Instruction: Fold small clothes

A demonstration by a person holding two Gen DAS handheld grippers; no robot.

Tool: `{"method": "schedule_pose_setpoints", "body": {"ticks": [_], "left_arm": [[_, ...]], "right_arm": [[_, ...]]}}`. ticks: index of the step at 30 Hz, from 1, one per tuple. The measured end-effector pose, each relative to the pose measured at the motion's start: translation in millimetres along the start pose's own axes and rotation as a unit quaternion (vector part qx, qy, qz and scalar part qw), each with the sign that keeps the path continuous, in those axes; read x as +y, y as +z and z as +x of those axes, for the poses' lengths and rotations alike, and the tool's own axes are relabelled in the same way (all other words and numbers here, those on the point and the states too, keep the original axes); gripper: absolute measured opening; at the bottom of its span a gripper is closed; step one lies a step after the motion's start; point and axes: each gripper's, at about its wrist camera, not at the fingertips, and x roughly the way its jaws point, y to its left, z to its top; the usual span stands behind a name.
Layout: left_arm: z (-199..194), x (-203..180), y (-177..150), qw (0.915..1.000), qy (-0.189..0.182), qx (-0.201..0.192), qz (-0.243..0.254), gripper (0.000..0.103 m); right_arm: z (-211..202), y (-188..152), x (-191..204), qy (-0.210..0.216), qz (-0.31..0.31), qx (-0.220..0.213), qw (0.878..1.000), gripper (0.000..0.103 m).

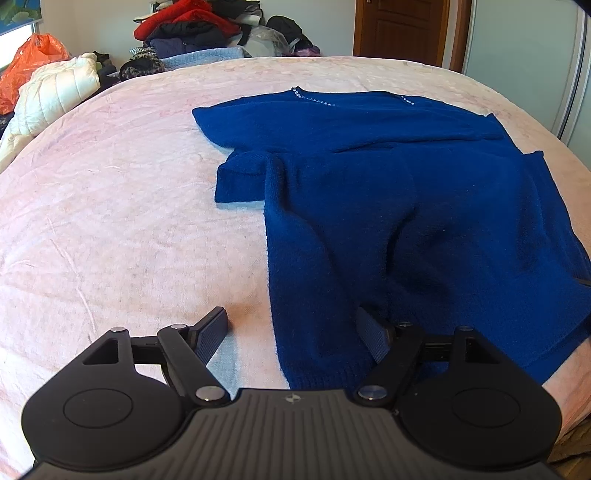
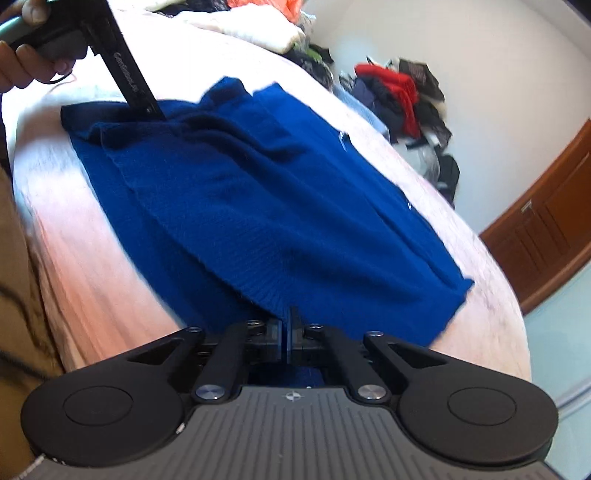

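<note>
Blue sweater (image 1: 388, 206) spread on pink bed cover (image 1: 110, 221), hem nearest both claws; right gripper (image 2: 286, 325) pinched tight on hem corner; left gripper (image 1: 295, 332) wide, straddling opposite hem edge, nothing held; best closed before lifting evenly.

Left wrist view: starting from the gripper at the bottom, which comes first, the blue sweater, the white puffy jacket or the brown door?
From the left gripper, nearest first:
1. Blue sweater: its hem lies between the open fingers, spreading ahead and to the right.
2. White puffy jacket: at the bed's far left edge.
3. Brown door: in the back wall, upper right.
</note>
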Motion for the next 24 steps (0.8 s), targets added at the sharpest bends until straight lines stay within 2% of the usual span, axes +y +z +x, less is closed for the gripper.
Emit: {"method": "schedule_pose_setpoints", "body": {"ticks": [4, 9, 10, 11, 13, 15, 16, 19, 22, 24], "left_arm": [[-1, 0, 0, 1.0000, 0.000, 0.001, 0.002, 0.076], [-3, 2, -2, 1.0000, -0.001, 0.005, 0.004, 0.077], [-4, 2, -1, 1.0000, 0.000, 0.007, 0.003, 0.077], [-6, 3, -1, 1.0000, 0.002, 0.008, 0.002, 0.077], [-14, 3, 1, 1.0000, 0.007, 0.001, 0.006, 0.077], [-23, -2, 3, 0.9996, 0.015, -0.015, 0.019, 0.077], [-26, -6, 4, 0.9993, 0.016, -0.022, 0.025, 0.077], [-33, -22, 9, 0.9981, -0.001, -0.038, 0.048, 0.077], [-23, -42, 9, 0.9962, -0.002, -0.030, 0.081, 0.077], [-15, -52, 5, 0.9939, 0.017, -0.021, 0.107, 0.077]], "right_arm": [[-18, -8, -25, 0.029, 0.050, 0.009, 0.998, 0.000], [-18, -16, -34, 0.068, 0.048, 0.048, 0.995, 0.001], [-21, -17, -37, 0.074, 0.050, 0.043, 0.995, 0.011], [-26, -18, -41, 0.091, 0.057, 0.044, 0.993, 0.016], [-36, -21, -56, 0.142, 0.078, 0.041, 0.986, 0.021], [-50, -27, -74, 0.168, 0.119, 0.014, 0.979, 0.033], [-53, -30, -82, 0.170, 0.137, 0.003, 0.976, 0.033], [-47, -32, -101, 0.126, 0.205, -0.017, 0.971, 0.033], [-21, -26, -101, 0.040, 0.229, 0.009, 0.973, 0.041], [-1, -19, -90, 0.026, 0.214, 0.033, 0.976, 0.050]]}}
